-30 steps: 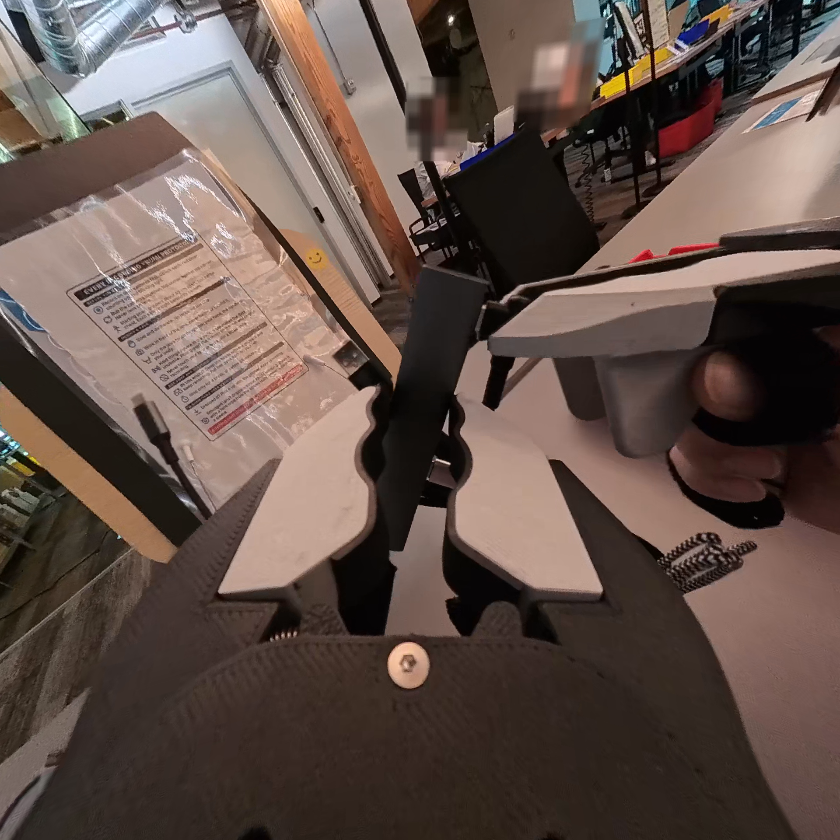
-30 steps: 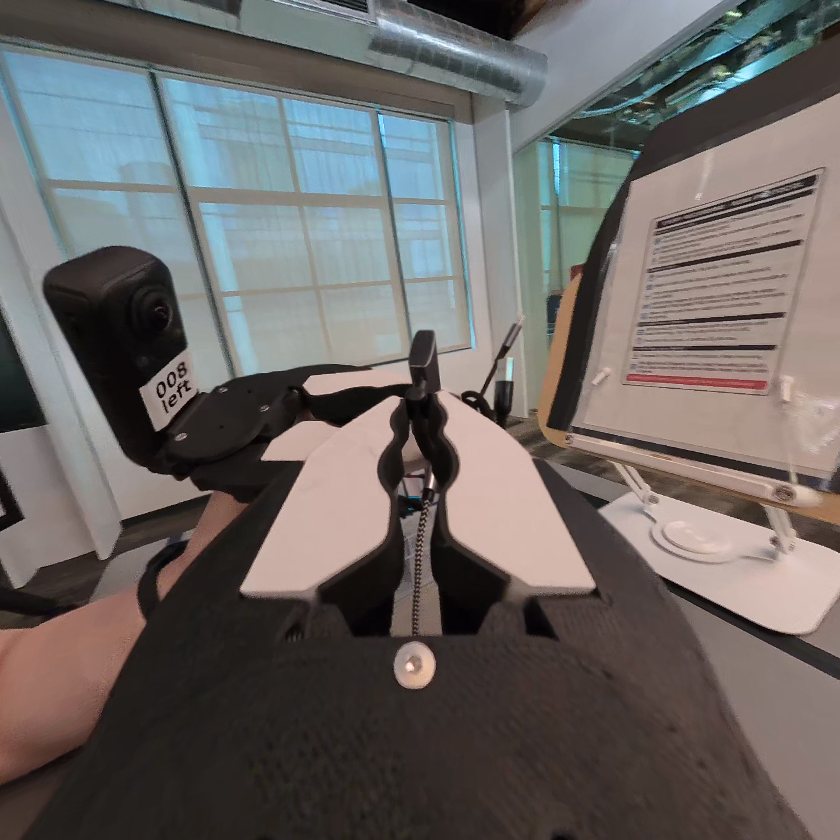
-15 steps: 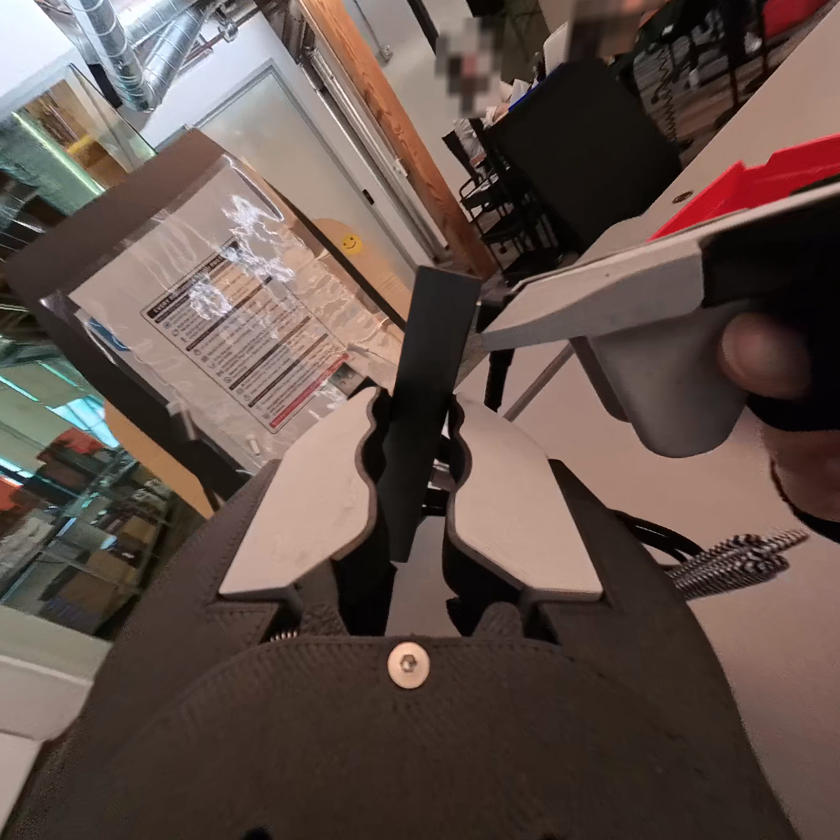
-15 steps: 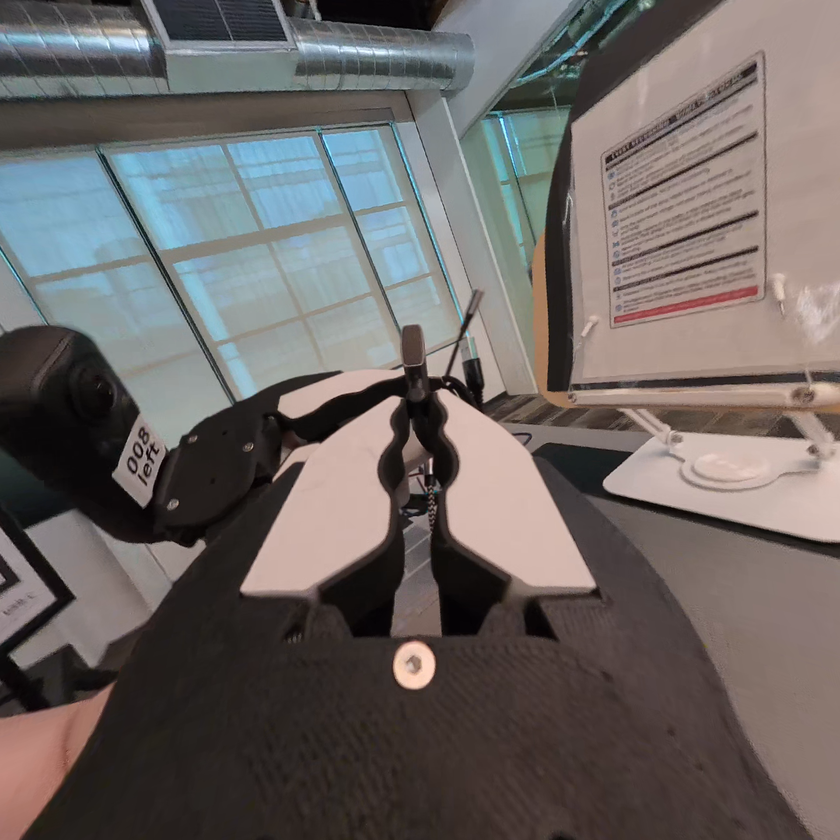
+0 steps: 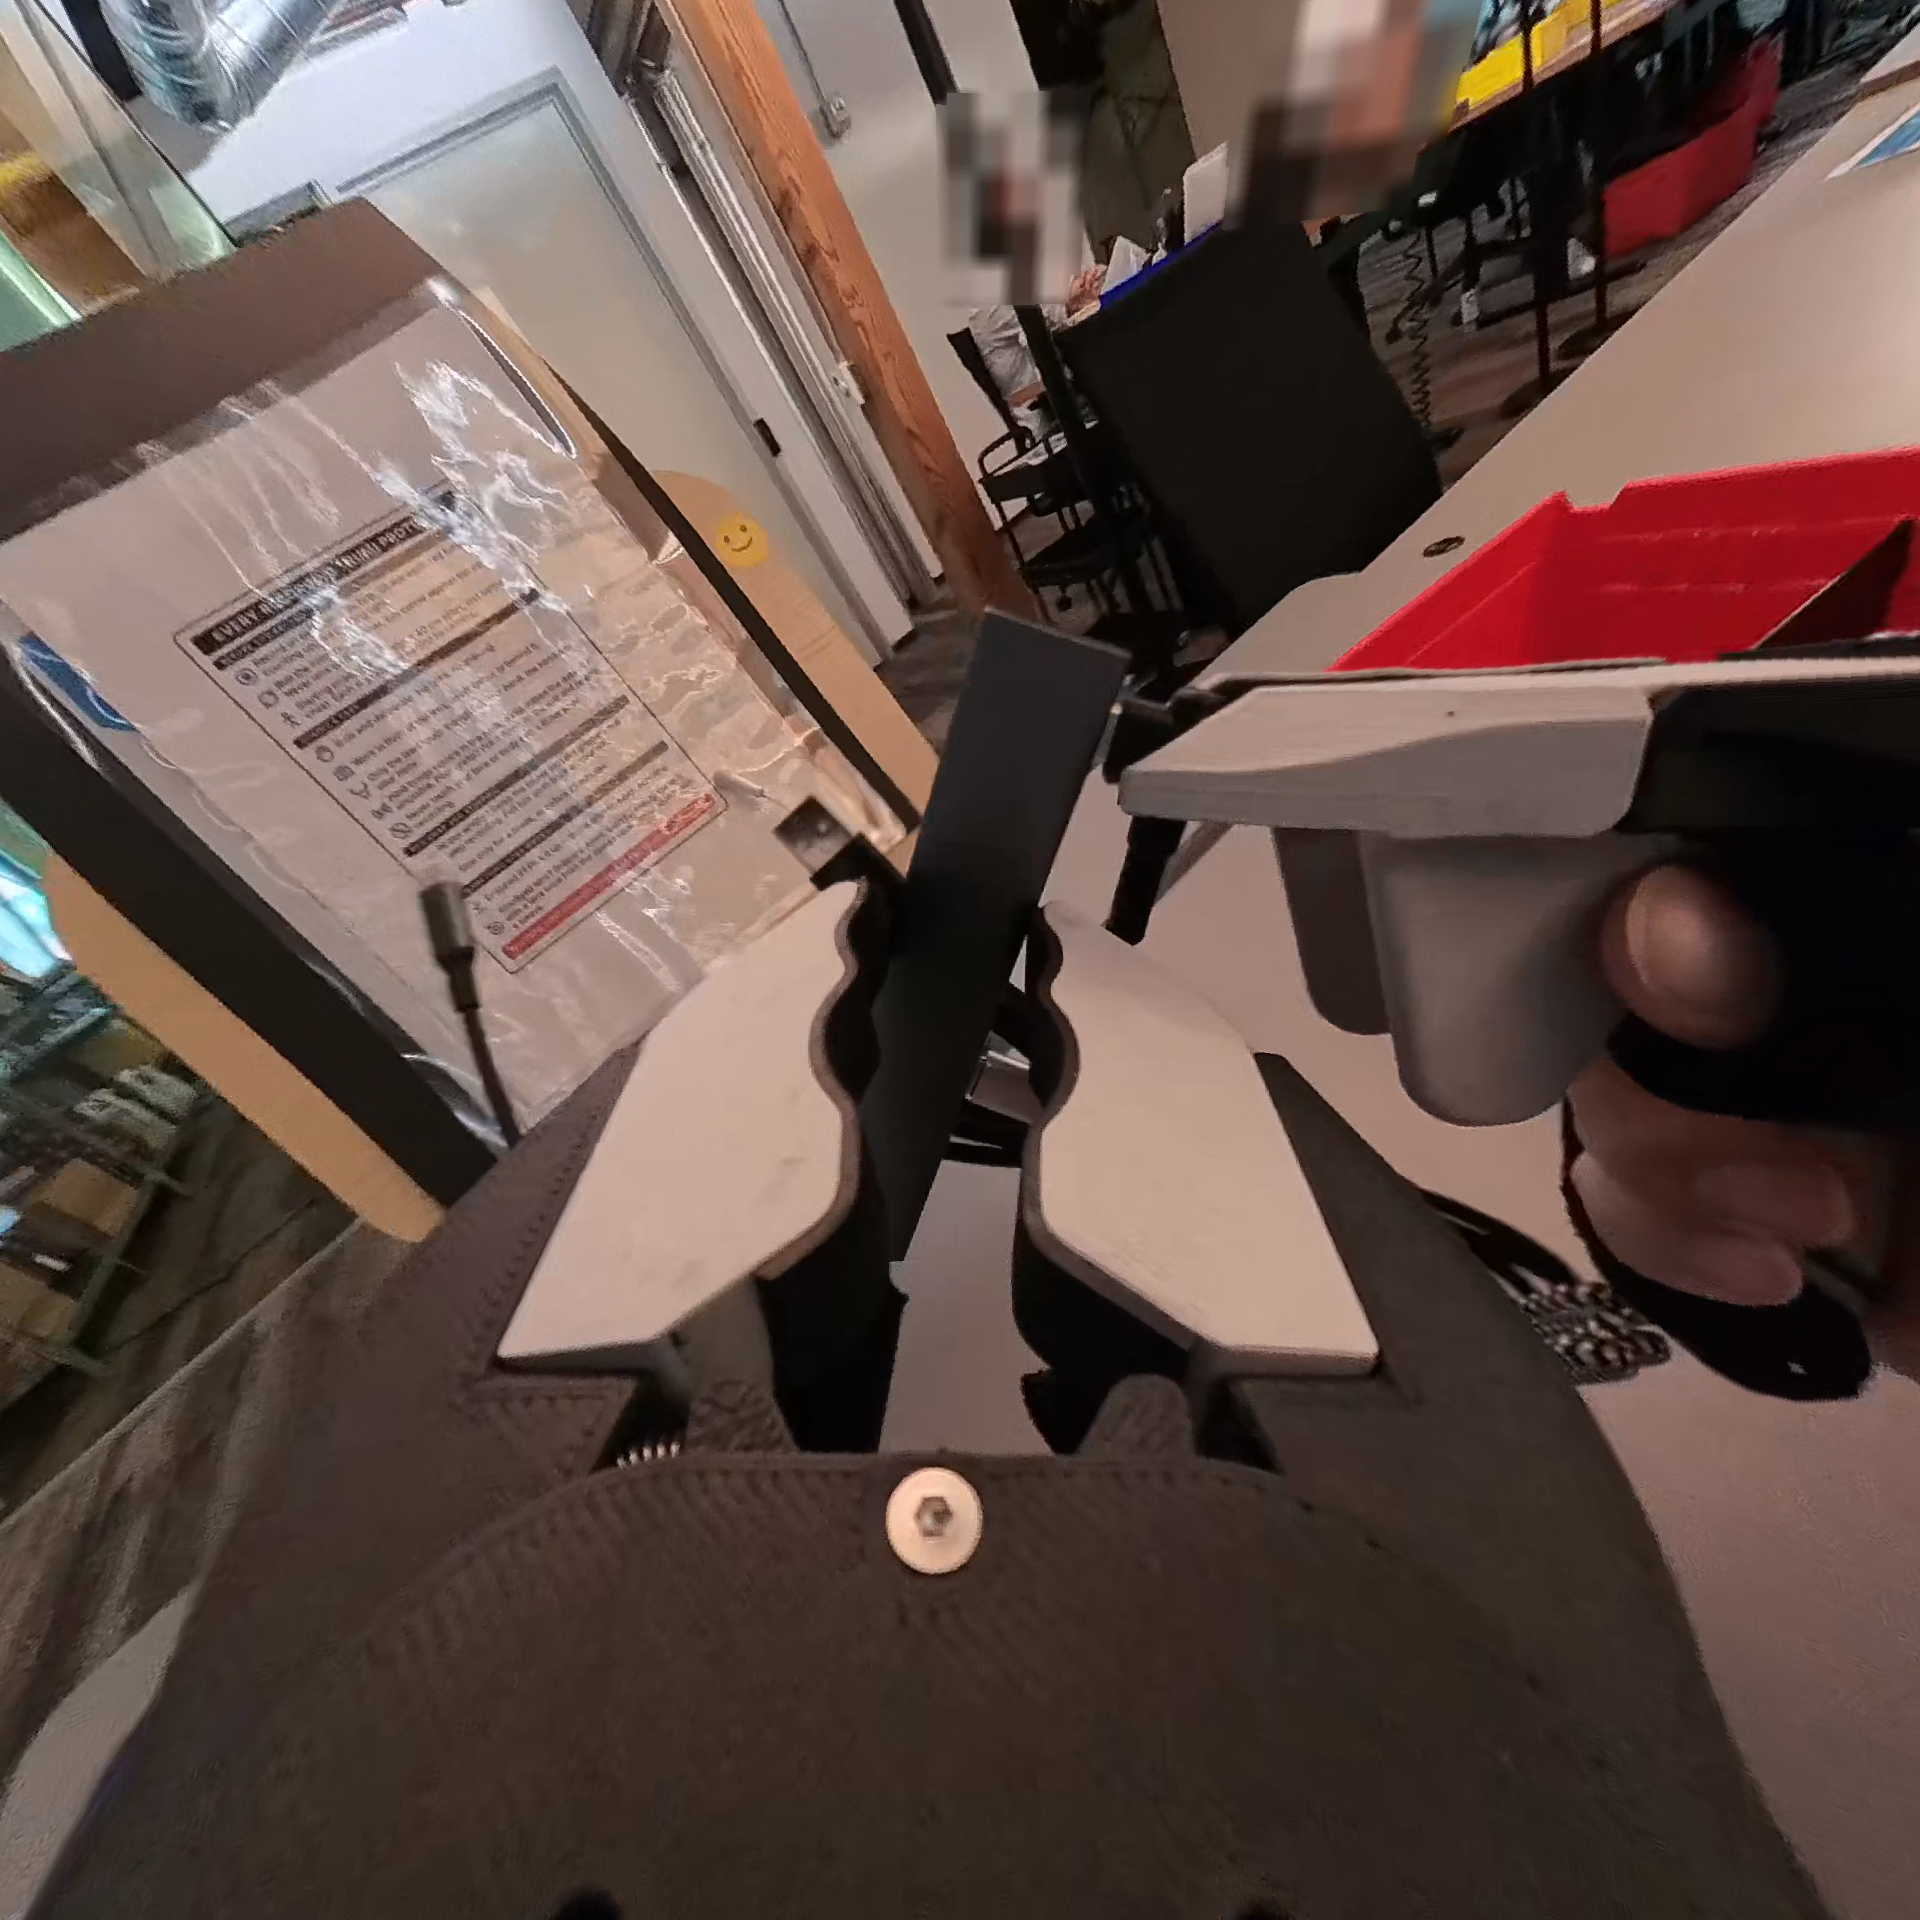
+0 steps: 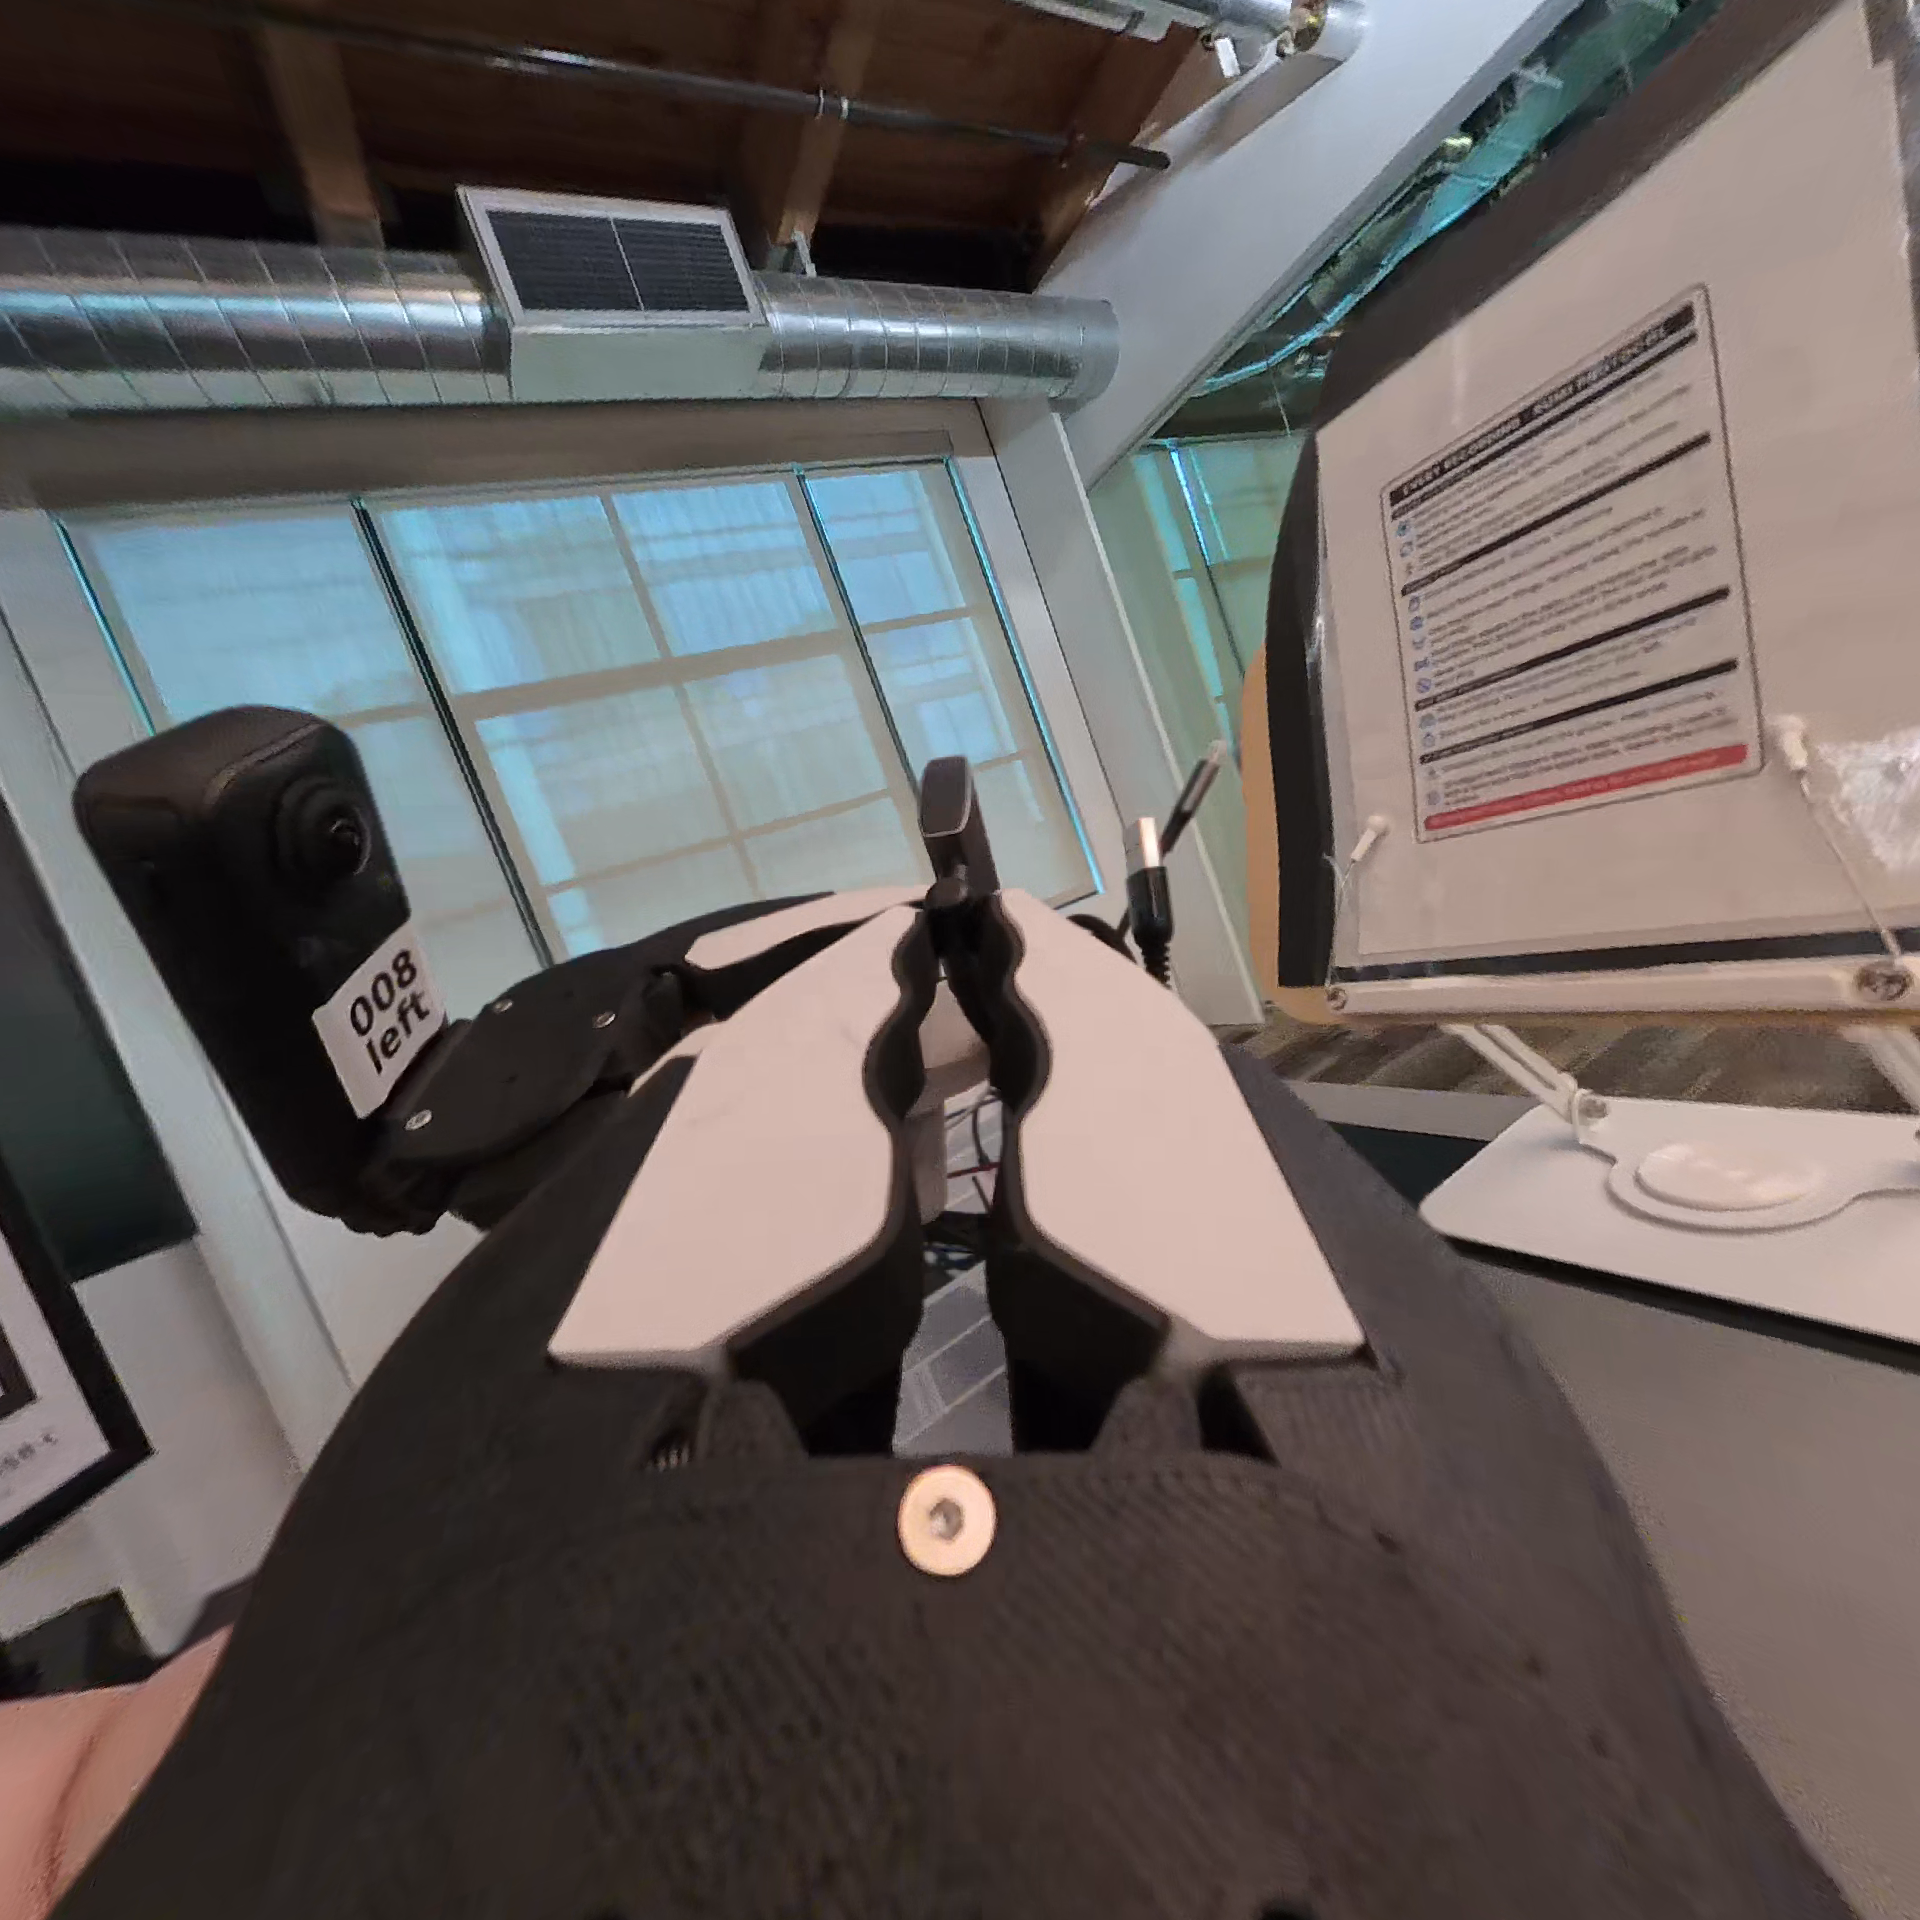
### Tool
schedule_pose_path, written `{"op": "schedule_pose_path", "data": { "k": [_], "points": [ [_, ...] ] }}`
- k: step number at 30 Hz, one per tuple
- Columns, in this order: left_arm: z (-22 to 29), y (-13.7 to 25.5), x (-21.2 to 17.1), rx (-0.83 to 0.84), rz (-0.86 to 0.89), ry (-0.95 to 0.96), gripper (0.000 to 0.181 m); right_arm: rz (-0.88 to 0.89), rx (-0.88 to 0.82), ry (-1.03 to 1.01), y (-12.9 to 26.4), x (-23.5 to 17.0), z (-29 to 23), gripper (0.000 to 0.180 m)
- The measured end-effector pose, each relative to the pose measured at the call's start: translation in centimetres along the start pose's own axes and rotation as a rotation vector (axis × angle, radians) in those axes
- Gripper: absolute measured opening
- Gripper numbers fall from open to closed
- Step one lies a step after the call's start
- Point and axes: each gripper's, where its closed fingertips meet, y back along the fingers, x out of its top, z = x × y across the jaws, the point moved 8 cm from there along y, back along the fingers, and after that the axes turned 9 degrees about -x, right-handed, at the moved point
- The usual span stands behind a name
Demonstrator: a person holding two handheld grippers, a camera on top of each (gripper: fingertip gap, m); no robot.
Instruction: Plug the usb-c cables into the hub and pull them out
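The hub [image 5: 997, 883] is pinched by the left gripper [image 5: 940, 997]; a plug [image 6: 961, 914] is pinched by the right gripper [image 6: 951, 935] at the hub's edge — whether it is seated cannot be told; a straight push or pull is called for.

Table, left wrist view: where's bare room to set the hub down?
Bare table lies to the right of the left tongs, below the braided cable. Another bare strip runs beyond the red bin. It is crowded ahead: right tongs, hub and document stand.

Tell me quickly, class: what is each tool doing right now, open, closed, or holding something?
Left tool: closed on the flat, dark grey rectangular hub.
Right tool: closed on the small black cable plug at the hub's edge.
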Motion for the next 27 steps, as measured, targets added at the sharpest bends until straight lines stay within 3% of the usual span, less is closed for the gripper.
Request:
{"op": "schedule_pose_path", "data": {
  "k": [6,9,12,14,16,22,27],
  "points": [
    [-0.6,0.2,-0.3,-0.026,0.0,-0.009,0.026,-0.12,0.074,0.011,-0.6,0.5,0.6,0.008],
    [-0.7,0.2,-0.2,0.0,0.001,0.021,0.025,-0.117,0.02,0.01,-0.5,0.8,0.2,0.009],
    [-4.1,1.6,-1.0,0.059,0.066,0.22,0.024,-0.035,-0.134,-0.017,0.5,0.4,0.4,0.008],
    [-6.2,3.1,-0.9,-0.032,0.161,0.36,0.023,-0.049,-0.096,-0.022,0.2,0.7,0.0,0.008],
    [-6.9,4.2,-0.5,-0.062,0.183,0.373,0.023,-0.049,-0.056,0.014,0.1,1.4,-0.6,0.008],
    [-7.1,5.5,0.7,-0.071,0.173,0.256,0.024,-0.153,-0.003,0.178,0.6,6.1,-1.5,0.009],
    [-7.7,6.9,1.2,-0.134,0.238,0.33,0.024,-0.231,0.043,0.24,2.8,11.5,-1.2,0.008]
  ]
}}
